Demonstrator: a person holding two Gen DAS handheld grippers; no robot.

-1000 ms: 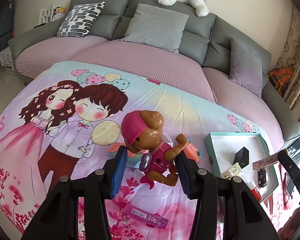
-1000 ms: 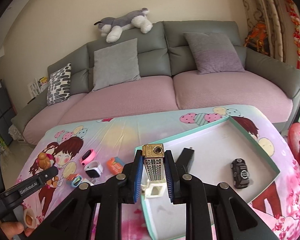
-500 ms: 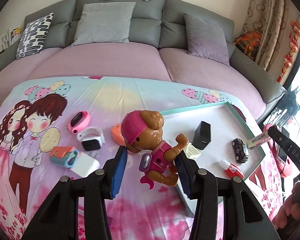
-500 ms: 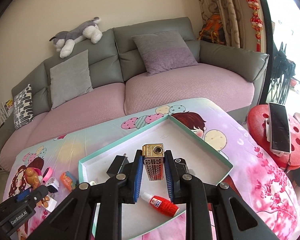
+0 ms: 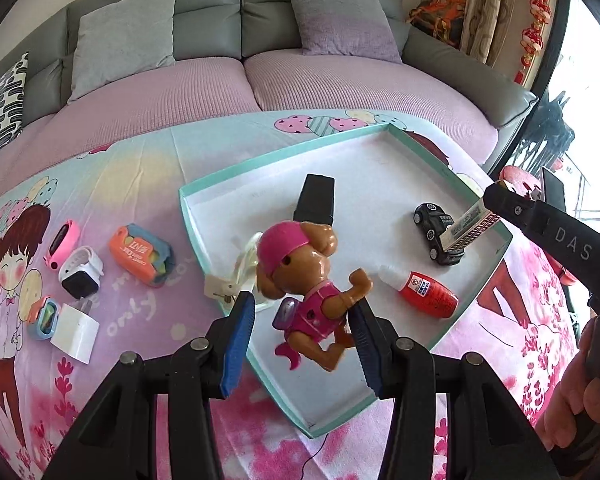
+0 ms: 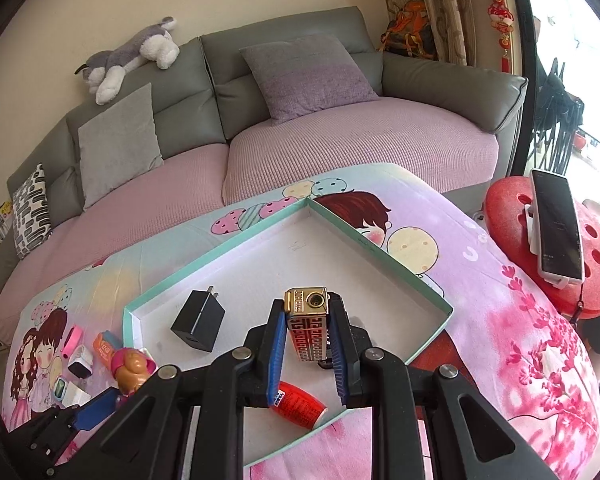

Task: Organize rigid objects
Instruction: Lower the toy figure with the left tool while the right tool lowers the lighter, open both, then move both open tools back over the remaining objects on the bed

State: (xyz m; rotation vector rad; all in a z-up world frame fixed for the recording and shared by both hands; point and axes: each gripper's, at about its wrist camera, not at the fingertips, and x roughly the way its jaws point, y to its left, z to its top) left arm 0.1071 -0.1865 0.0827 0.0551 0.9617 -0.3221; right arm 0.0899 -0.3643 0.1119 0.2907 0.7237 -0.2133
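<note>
The left gripper (image 5: pixel 304 336) has its jaws part open and closed on a toy dog (image 5: pixel 304 280) in a pink cap and suit, holding it by the body above the near-left corner of the tray (image 5: pixel 260 160). The right gripper (image 6: pixel 306 344) has its jaws nearly shut on a gold lighter (image 6: pixel 307 328), held upright over the near right part of the tray. The teal-rimmed tray lies on the cartoon-print cloth (image 5: pixel 140 160) over the worktop. In it lie a black charger (image 5: pixel 315 200), a toy car (image 5: pixel 436 232), a red glue bottle (image 5: pixel 424 294) and a white clip (image 5: pixel 236 276) at its left rim. Left of the tray on the cloth lie a pink band (image 5: pixel 60 244), a white watch (image 5: pixel 80 272), an orange case (image 5: pixel 142 254), a blue watch (image 5: pixel 44 318) and a white plug (image 5: pixel 76 332). A sofa (image 6: pixel 340 136) stands beyond.
</note>
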